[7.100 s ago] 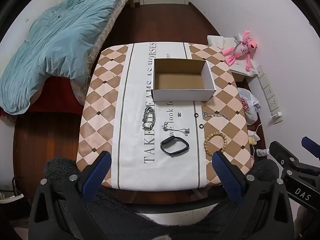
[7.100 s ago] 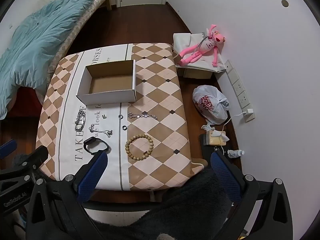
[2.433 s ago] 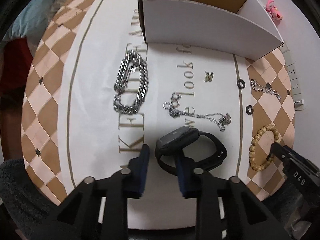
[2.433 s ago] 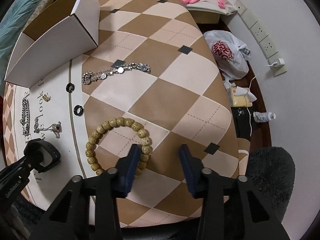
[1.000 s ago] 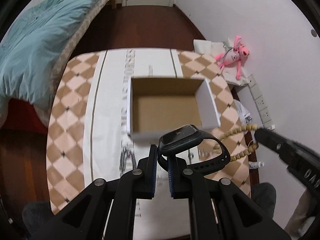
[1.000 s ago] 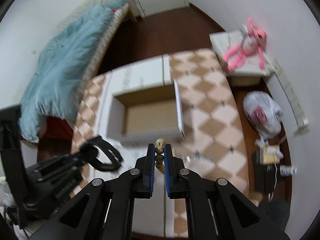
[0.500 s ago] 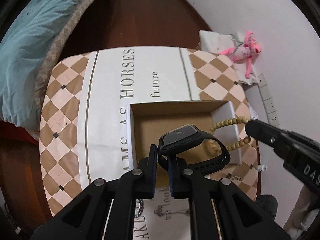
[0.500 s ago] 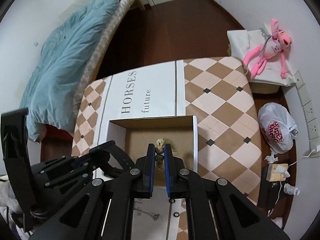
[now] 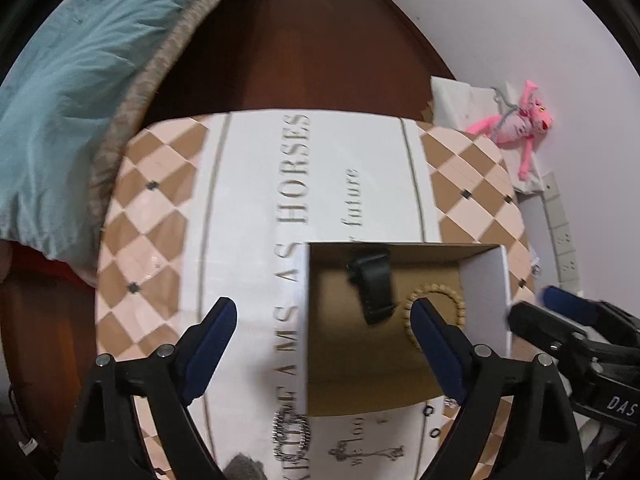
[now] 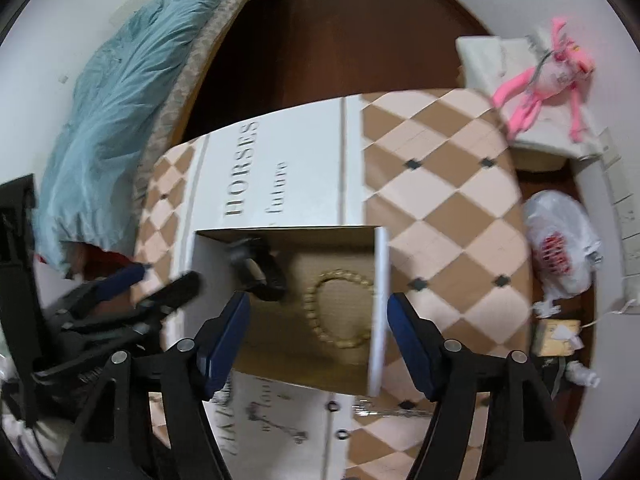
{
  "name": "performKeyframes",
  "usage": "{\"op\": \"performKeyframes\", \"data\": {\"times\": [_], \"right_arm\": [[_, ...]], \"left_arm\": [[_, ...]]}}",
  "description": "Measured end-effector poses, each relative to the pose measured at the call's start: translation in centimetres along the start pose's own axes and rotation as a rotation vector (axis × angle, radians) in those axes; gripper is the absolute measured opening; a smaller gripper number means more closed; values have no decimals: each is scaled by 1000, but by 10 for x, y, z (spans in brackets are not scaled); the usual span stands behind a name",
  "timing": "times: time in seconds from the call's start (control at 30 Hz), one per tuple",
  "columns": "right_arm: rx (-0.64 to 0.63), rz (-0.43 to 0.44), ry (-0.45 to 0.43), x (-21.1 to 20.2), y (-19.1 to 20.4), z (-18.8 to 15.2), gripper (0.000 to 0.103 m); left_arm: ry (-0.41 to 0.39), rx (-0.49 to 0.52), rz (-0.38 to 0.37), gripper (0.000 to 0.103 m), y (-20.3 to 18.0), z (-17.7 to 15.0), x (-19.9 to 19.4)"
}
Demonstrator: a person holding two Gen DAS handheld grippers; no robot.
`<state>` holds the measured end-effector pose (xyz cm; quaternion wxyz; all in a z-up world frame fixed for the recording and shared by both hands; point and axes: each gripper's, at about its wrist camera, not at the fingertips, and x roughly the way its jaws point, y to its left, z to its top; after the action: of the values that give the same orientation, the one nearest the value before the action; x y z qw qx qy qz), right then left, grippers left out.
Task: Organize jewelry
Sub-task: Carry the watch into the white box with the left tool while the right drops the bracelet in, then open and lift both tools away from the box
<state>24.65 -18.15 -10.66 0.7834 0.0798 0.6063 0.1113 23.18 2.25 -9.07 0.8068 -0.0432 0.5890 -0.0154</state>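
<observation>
The left tongs (image 9: 323,322) and right tongs (image 10: 319,322) are both released, jaws spread wide and holding nothing, above the open cardboard box (image 9: 486,292) on the surface (image 9: 248,184). Inside the box, the black watch (image 9: 370,286) lies toward 11 o'clock and the wooden bead bracelet (image 10: 340,308) toward 3 o'clock, beside the right wall. The silver chain bracelet (image 9: 291,432) lies outside the near wall at 6 o'clock. A bed (image 9: 60,92) borders the surface at 9 o'clock.
</observation>
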Motion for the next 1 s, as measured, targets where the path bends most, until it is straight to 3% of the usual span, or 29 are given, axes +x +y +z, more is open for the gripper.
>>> {"op": "performKeyframes", "data": {"times": [0.07,0.2,0.33,0.6,1.0], "right_arm": [[-14,-62,-13,-2,0,-7,94],[-30,-144,-18,4,-1,-20,100],[-44,-214,-22,15,0,-36,101],[-35,-235,-42,13,2,-56,101],[-48,-253,-184,-54,23,-79,101]], "left_arm": [[-31,-13,26,90,5,-4,-4],[-78,-23,72,91,11,-17,-8],[-94,8,113,92,7,-31,-6],[-113,28,167,92,2,-50,-15],[-220,10,187,92,2,-80,-76]]}}
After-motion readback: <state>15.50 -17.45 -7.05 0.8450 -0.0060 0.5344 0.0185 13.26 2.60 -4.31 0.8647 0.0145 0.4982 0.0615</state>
